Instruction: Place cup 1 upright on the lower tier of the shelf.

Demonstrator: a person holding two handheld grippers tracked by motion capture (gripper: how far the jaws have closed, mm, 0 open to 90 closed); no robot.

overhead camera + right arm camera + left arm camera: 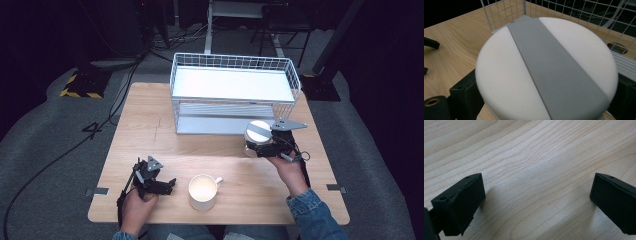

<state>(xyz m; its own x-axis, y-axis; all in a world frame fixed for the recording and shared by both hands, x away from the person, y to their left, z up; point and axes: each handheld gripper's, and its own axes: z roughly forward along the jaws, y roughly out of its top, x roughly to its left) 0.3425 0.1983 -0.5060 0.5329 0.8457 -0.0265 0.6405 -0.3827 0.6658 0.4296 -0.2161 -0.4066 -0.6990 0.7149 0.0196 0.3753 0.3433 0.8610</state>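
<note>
A: Right gripper? What's it on?

B: Clamped on a jar, white lid with a grey stripe across it. One jaw each side of the jar body, under the lid. Hand behind it, denim sleeve.

A: Where's the jar sitting?

B: Right half of the table, just in front of the rack, near its right front corner. Can't tell if its base is touching the wood. In the right gripper view the wire side of the rack is close behind the lid.

A: Left gripper?

B: Jaws spread wide, nothing between them. Left gripper view looks at bare wood grain between the two black pads. It's low at the front left of the table, hand holding it, cable trailing off the edge.

A: Anything else?

B: White mug, front centre, upright, handle pointing right and back. Just right of the left gripper, not touching. Well apart from the jar.

A: Rack contents?

B: Two white shelves, nothing on them that I can see.
</note>
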